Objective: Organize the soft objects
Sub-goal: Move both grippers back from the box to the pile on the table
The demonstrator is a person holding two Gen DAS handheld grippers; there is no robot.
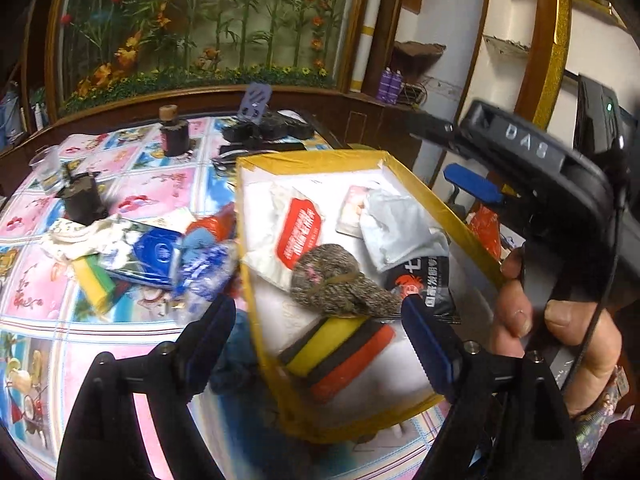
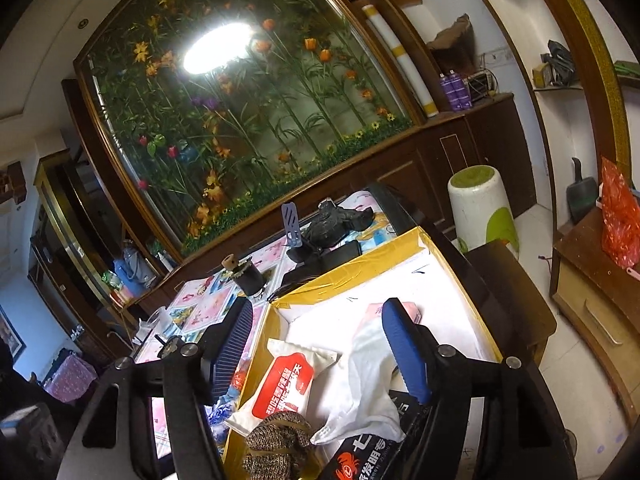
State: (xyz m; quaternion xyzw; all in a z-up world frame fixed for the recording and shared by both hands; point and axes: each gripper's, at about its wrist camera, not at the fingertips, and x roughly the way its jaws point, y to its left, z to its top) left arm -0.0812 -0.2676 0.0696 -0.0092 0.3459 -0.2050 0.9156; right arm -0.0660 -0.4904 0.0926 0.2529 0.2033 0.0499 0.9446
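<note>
left gripper [image 1: 320, 336]: spread, nothing pinched, over box's near rim | right gripper [image 2: 320, 344]: spread, empty (a hand [image 1: 556, 328] holds it) | box [image 1: 460, 224]: table's right edge; holds knit ball [image 1: 340, 280], sponges [image 1: 340, 352], white cloth [image 2: 360, 384], wipes pack [image 2: 288, 388]

My left wrist camera looks steeply down, close over the box [image 1: 472, 236], table [image 1: 120, 168] to its left. My right one sits nearer level, taking in the flower panel [image 2: 240, 100] and room. Both share the box [image 2: 452, 252], red pack [image 1: 298, 232] [image 2: 286, 386] and panel [image 1: 200, 20].
</note>
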